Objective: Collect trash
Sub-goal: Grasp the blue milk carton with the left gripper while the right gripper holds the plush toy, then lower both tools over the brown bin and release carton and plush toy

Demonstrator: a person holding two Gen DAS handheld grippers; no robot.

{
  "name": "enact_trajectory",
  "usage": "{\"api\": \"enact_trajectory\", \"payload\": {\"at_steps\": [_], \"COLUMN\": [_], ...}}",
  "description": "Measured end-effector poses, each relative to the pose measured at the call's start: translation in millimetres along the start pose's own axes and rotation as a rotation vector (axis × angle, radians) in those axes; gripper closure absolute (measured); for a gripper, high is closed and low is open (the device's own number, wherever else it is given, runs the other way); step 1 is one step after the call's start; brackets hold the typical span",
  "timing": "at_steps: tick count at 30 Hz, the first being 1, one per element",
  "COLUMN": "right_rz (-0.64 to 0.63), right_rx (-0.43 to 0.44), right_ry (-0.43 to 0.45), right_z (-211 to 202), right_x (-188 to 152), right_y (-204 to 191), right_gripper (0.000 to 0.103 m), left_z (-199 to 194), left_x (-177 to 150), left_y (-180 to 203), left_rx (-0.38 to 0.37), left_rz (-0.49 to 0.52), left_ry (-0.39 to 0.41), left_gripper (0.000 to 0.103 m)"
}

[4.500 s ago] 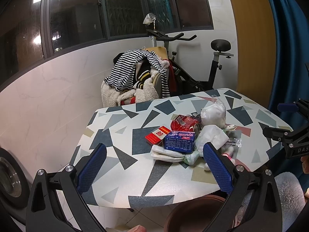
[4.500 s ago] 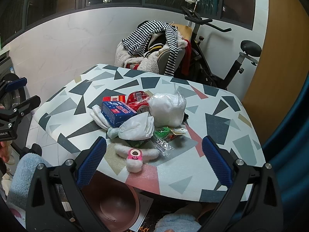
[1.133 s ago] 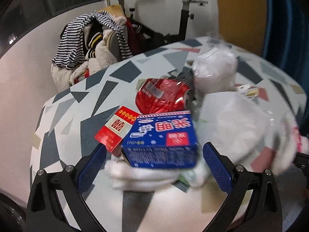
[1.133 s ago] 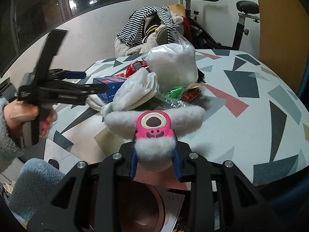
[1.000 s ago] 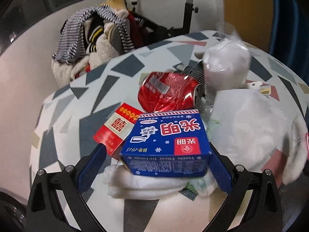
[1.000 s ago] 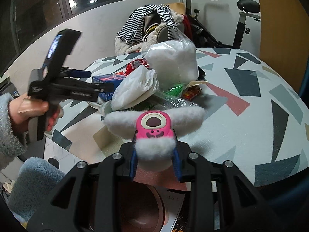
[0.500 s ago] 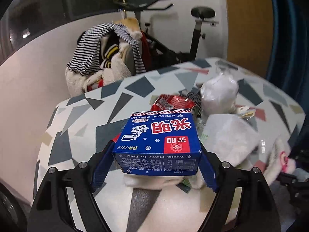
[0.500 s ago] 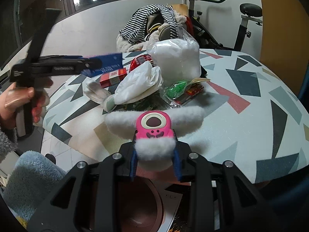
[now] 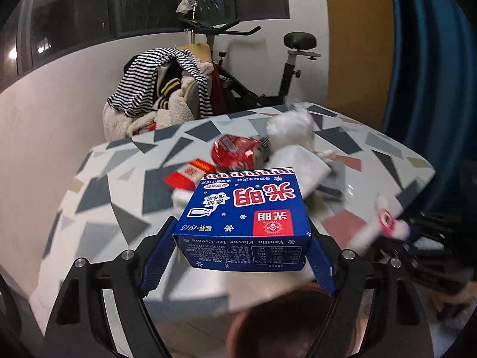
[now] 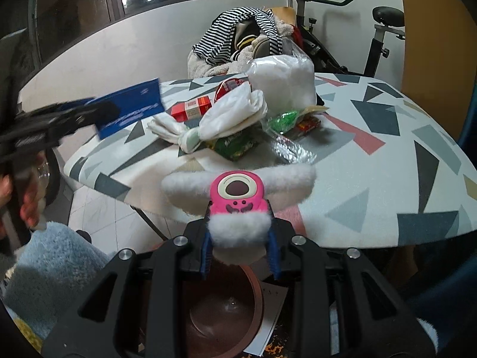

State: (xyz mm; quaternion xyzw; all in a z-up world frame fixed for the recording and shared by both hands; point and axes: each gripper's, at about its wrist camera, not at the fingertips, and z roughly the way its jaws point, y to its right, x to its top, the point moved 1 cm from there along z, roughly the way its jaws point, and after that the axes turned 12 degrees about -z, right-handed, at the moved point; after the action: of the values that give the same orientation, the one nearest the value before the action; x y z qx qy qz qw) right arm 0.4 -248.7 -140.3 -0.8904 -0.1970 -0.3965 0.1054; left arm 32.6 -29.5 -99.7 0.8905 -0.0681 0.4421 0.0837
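Observation:
My left gripper (image 9: 238, 256) is shut on a blue ice cream box (image 9: 243, 208), held off the near table edge above a brown bin (image 9: 292, 322). The box also shows in the right wrist view (image 10: 131, 110). My right gripper (image 10: 240, 249) is shut on a white fluffy toy with a pink face (image 10: 237, 194), held over the bin (image 10: 220, 313). On the table lie a red crushed can (image 9: 235, 150), a red packet (image 10: 192, 107), white crumpled tissue (image 10: 232, 116), a clear bag of white stuff (image 10: 283, 80) and green wrappers (image 10: 235, 144).
The patterned table (image 10: 387, 161) has its near edge just ahead of both grippers. A chair piled with striped clothes (image 9: 161, 89) and an exercise bike (image 9: 268, 68) stand behind it. A blue curtain (image 9: 432, 59) hangs at the right. A light blue fluffy sleeve (image 10: 56, 262) is at the lower left.
My left gripper closed on the blue box, lifted it off the pile and drew it back over the bin. My right gripper, holding the fluffy toy, pulled back slightly.

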Motion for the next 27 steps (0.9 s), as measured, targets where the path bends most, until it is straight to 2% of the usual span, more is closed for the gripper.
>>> {"api": "enact_trajectory", "payload": {"at_steps": [5, 10, 13, 15, 18, 20, 27], "right_rz": [0.028, 0.047, 0.063, 0.068, 0.056, 0.035, -0.034], "right_rx": [-0.002, -0.010, -0.007, -0.005, 0.001, 0.011, 0.038], "right_ry": [0.001, -0.001, -0.005, -0.005, -0.007, -0.014, -0.051], "right_z": [-5.2, -9.0, -8.9, -8.5, -6.3, -2.3, 7.9], "right_x": [-10.9, -19.4, -23.0, -23.7, -24.7, -25.3, -29.6], "right_y": [1.2, 3.2, 5.3, 5.3, 1.7, -4.0, -20.1], "right_gripper": [0.071, 0.071, 0.071, 0.071, 0.071, 0.071, 0.071], "left_z": [-22.5, -24.5, -16.4, -7.4, 9.8, 22.3, 68.0], "left_x": [-43.3, -83.4, -108.6, -125.4, -136.8, -140.9, -161.0], "left_y": [3.5, 3.9, 4.5, 9.7, 14.2, 14.9, 5.1], "left_rx": [-0.051, -0.076, -0.083, -0.076, -0.103, -0.095, -0.088], "left_rz": [-0.030, -0.081, -0.105, -0.076, -0.063, -0.066, -0.146], "left_ry": [-0.025, -0.072, -0.124, -0.173, -0.252, -0.284, -0.448], "left_gripper": [0.024, 0.024, 0.024, 0.024, 0.024, 0.024, 0.024]}}
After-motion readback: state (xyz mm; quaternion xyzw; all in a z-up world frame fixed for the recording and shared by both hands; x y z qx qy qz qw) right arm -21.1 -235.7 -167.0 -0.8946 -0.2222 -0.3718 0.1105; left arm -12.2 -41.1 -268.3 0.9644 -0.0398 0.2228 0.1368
